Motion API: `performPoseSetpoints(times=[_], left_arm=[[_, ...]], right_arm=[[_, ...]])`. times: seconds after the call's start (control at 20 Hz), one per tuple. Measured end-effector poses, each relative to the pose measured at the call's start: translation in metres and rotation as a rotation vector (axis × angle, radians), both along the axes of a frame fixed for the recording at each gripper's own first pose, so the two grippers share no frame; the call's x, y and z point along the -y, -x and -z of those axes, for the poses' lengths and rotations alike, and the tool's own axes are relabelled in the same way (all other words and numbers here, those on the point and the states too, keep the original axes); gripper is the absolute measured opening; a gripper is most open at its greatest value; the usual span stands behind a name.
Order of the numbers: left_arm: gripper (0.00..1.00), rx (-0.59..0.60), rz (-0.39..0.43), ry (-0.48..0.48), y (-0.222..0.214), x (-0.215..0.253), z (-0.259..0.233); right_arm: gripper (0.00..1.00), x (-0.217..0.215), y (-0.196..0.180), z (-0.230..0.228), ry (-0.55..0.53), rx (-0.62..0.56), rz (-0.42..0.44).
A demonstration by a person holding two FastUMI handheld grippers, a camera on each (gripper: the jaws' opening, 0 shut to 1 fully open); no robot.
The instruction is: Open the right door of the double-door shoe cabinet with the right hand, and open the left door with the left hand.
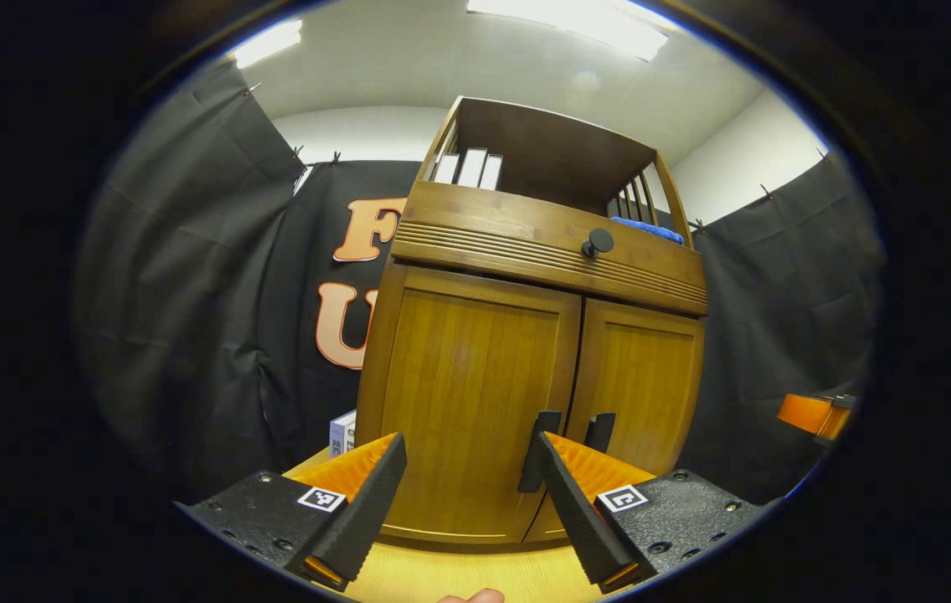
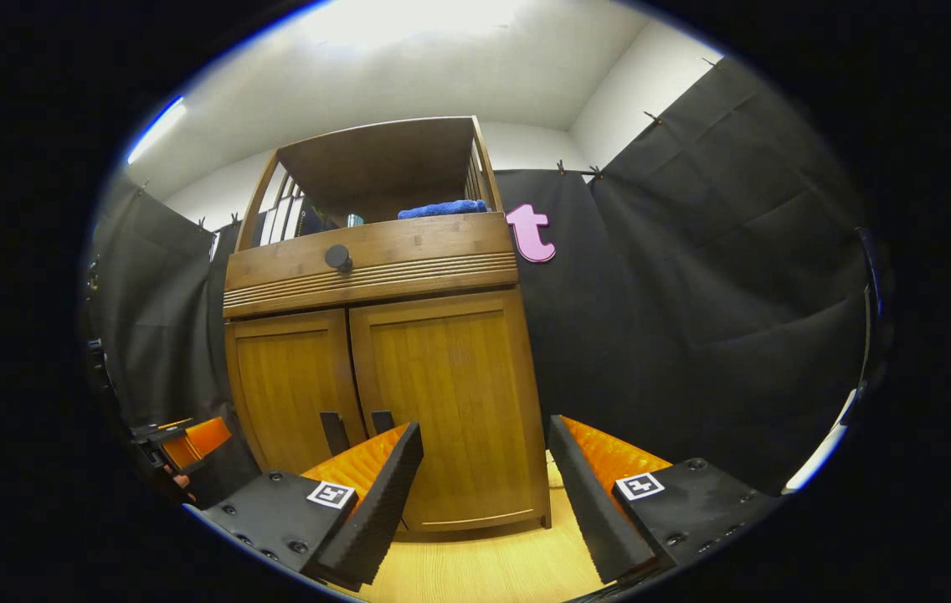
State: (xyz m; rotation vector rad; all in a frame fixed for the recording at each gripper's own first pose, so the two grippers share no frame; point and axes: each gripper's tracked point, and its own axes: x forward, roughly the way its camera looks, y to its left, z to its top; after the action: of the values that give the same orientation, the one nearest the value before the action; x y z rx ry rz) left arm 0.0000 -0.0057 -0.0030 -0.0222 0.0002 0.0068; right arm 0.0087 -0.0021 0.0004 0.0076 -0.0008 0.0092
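The wooden shoe cabinet stands in front of me on a light wood surface, both doors closed. In the left gripper view the left door point(image 1: 467, 394) is straight ahead and the right door point(image 1: 643, 377) sits beside it. Two dark upright handles point(image 1: 599, 431) flank the centre seam. My left gripper point(image 1: 469, 448) is open, short of the left door, holding nothing. In the right gripper view the right door point(image 2: 450, 385) faces me, the left door point(image 2: 291, 385) beside it, their handles point(image 2: 333, 431) low at the seam. My right gripper point(image 2: 484, 429) is open and empty before the right door.
Above the doors is a drawer with a round dark knob point(image 1: 598, 242). The open top shelf holds a blue cloth point(image 2: 442, 208) and white upright items point(image 1: 469, 167). A small box point(image 1: 343, 431) stands left of the cabinet. Black cloth walls surround the booth.
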Motion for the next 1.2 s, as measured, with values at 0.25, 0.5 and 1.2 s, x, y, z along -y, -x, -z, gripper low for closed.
performPoseSetpoints(times=[0.25, 0.5, 1.2], left_arm=[[0.94, 0.006, -0.010, -0.004, -0.002, -0.003, -0.002], [0.91, 0.017, -0.032, -0.011, -0.002, -0.008, -0.007], [0.91, 0.013, -0.058, -0.048, 0.004, -0.003, -0.013]], right_arm=[[0.98, -0.012, -0.013, -0.004, 0.003, 0.010, -0.030], [0.98, -0.037, -0.054, -0.003, -0.013, 0.009, -0.113], [0.98, -0.118, -0.183, 0.097, -0.011, -0.153, -0.274]])
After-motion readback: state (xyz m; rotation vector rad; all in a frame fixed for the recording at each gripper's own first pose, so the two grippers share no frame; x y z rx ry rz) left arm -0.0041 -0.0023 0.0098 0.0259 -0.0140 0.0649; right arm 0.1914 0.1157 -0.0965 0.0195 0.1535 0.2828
